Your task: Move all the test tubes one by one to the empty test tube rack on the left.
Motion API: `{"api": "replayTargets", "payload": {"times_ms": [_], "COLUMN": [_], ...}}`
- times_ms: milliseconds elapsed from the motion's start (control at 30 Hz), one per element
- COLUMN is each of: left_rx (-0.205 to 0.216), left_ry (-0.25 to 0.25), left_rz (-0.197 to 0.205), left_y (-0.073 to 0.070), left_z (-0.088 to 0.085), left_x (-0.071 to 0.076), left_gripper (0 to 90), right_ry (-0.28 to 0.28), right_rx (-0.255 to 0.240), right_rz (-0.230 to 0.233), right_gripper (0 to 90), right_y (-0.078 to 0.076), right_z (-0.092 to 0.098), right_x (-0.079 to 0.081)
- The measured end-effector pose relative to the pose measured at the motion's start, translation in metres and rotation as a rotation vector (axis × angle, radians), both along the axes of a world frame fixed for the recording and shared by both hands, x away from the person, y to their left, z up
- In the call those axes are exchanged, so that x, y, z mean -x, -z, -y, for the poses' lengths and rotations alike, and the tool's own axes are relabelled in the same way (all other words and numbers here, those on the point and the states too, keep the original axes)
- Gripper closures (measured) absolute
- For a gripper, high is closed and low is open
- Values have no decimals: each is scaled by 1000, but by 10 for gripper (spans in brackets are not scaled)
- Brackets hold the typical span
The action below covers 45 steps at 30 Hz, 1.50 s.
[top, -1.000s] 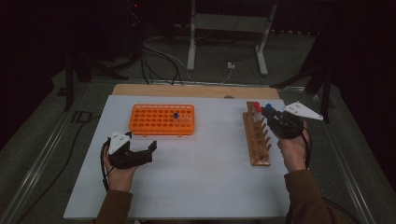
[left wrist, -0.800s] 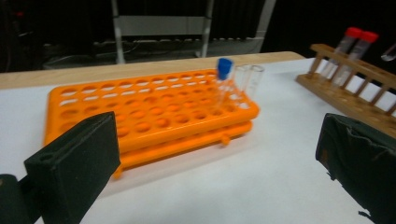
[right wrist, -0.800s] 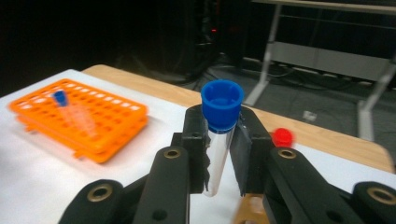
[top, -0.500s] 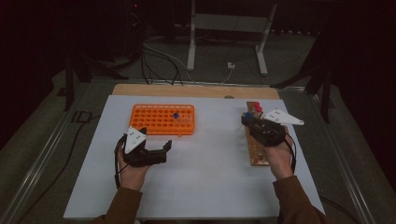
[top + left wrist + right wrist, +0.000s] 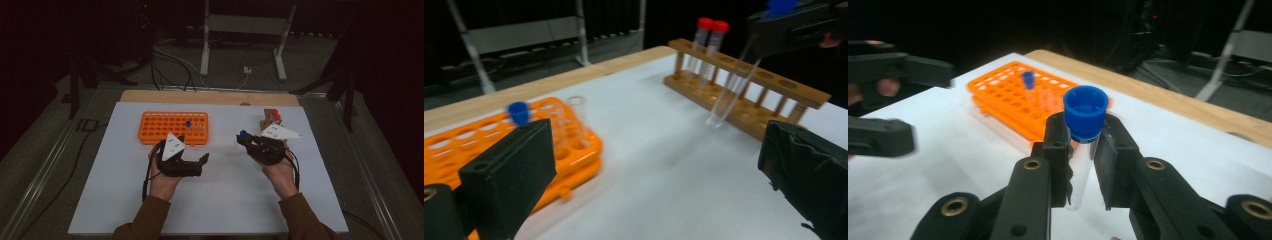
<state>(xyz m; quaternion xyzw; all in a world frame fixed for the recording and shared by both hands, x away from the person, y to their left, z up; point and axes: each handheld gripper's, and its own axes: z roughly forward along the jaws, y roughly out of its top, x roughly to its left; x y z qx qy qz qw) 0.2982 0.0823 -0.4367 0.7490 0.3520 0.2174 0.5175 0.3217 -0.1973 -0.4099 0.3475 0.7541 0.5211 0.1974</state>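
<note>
My right gripper [image 5: 246, 141] [image 5: 1083, 150] is shut on a clear tube with a blue cap [image 5: 243, 134] [image 5: 1085, 112], held just under the cap and hanging above the white mat. My left gripper [image 5: 196, 151] [image 5: 659, 175] stands open with nothing between its jaws, just in front of the orange rack [image 5: 172, 127] [image 5: 454, 145]. The held tube [image 5: 731, 95] slants before the wooden rack [image 5: 774, 82] in the left gripper view. One blue-capped tube [image 5: 188, 123] [image 5: 1028, 79] stands in the orange rack. Two red-capped tubes [image 5: 276, 116] [image 5: 711, 30] stand in the wooden rack [image 5: 270, 119].
A white mat [image 5: 225, 200] covers the table, with a bare wooden strip [image 5: 200, 97] along the far edge. Behind the table stand a metal frame [image 5: 205, 45] and loose cables [image 5: 170, 60] on the floor. A metal rail [image 5: 45, 170] runs along the left side.
Both hands have moved toward the middle of the mat. The right gripper has carried the blue-capped tube left, away from the wooden rack. The left gripper has moved right and a little farther back.
</note>
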Motion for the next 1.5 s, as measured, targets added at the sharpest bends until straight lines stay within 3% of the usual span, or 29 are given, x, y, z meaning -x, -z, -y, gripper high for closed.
{"api": "replayTargets", "payload": {"times_ms": [167,400,500,733,900,1233,1500], "left_rx": [-9,-69,-94,-138,-136,-110,-114], "left_ry": [42,81,67,51,76,97,104], "left_rz": [-6,6,22,67,60,66,73], "left_y": [1,3,5,7,8,9,10], "left_z": [18,40,45,50,50,50,51], "left_x": [-1,0,0,2,1,2,3], "left_gripper": [74,87,184,524,669,733,775], "right_ry": [-43,-91,-105,-132,-141,-147,-146], "right_rx": [4,-17,-20,-36,-45,-47,-49], "right_rz": [-12,-31,-39,-58,-63,-65,-58], "right_gripper": [770,769,769,769,770,771,746], "right_y": [2,4,5,6,7,7,6], "right_z": [-14,-28,-33,-38,-39,-37,-35], "right_x": [3,7,8,9,9,9,10]}}
